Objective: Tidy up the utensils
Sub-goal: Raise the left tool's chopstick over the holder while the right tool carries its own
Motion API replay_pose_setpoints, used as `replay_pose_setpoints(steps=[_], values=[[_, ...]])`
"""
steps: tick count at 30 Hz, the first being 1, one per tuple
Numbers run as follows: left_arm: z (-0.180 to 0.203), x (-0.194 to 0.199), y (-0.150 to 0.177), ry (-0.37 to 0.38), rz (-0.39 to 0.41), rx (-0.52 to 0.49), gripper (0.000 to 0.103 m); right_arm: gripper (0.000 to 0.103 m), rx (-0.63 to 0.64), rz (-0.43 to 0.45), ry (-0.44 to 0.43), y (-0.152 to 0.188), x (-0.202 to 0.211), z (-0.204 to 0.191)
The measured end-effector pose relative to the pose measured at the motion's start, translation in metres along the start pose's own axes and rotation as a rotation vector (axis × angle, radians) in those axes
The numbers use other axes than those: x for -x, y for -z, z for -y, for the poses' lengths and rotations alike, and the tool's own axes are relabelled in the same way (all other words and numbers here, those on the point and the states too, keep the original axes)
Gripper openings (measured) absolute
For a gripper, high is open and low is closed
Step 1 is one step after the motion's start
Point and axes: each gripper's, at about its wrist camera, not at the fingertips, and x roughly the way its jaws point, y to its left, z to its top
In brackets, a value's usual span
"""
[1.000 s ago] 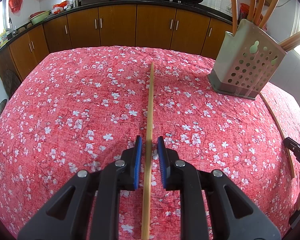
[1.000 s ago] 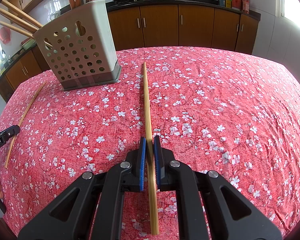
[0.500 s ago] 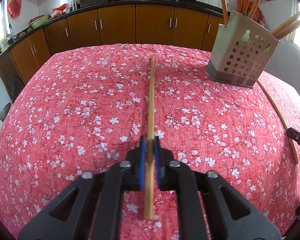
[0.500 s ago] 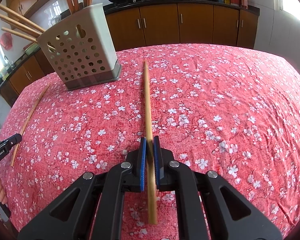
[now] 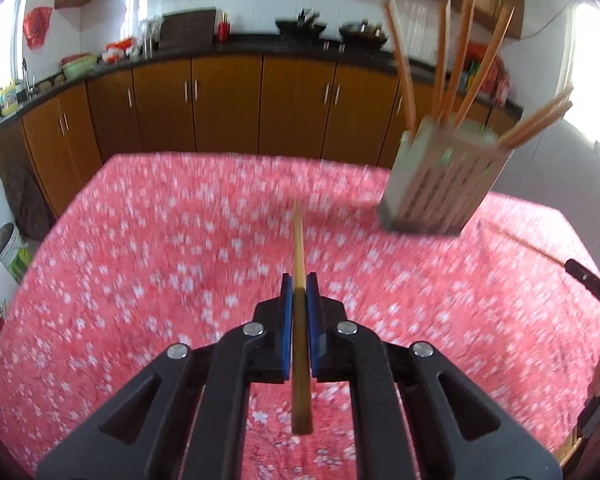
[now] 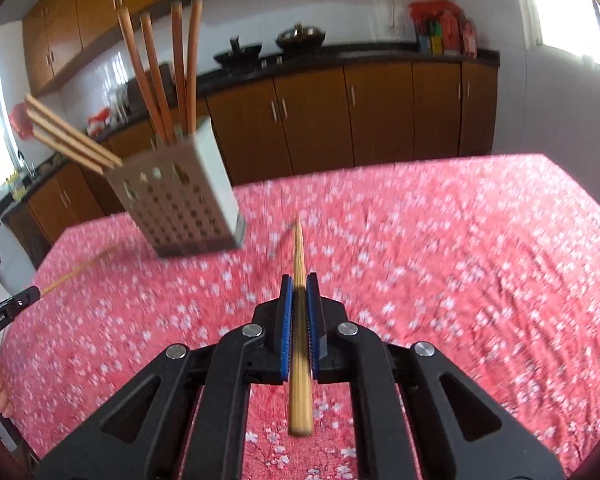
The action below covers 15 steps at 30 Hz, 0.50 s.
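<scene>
My left gripper is shut on a wooden chopstick and holds it above the red floral tablecloth. My right gripper is shut on another chopstick, also lifted off the cloth. The perforated grey utensil holder with several chopsticks in it stands at the right in the left wrist view and at the left in the right wrist view. One loose chopstick lies on the cloth beyond the holder; it also shows in the right wrist view.
Brown kitchen cabinets and a dark counter with pans stand behind the table. The other gripper's tip shows at the right edge of the left wrist view and the left edge of the right wrist view. Both views are motion-blurred.
My left gripper closed on its chopstick. Both grippers then rose from the cloth, each with its chopstick, and tilted upward, so the view now takes in more of the kitchen.
</scene>
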Motion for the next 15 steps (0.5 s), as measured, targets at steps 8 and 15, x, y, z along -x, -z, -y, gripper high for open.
replay_pose_setpoints(steps=[8,15], values=[[0.005,0.042,-0.035,0.031,0.153,0.01,0.008,0.008,-0.009,0.102,-0.012,-0.018,0.021,0.0],[0.008,0.053,-0.05,0.06,0.172,0.008,0.007,0.008,-0.011,0.15,-0.015,-0.031,0.027,-0.009]])
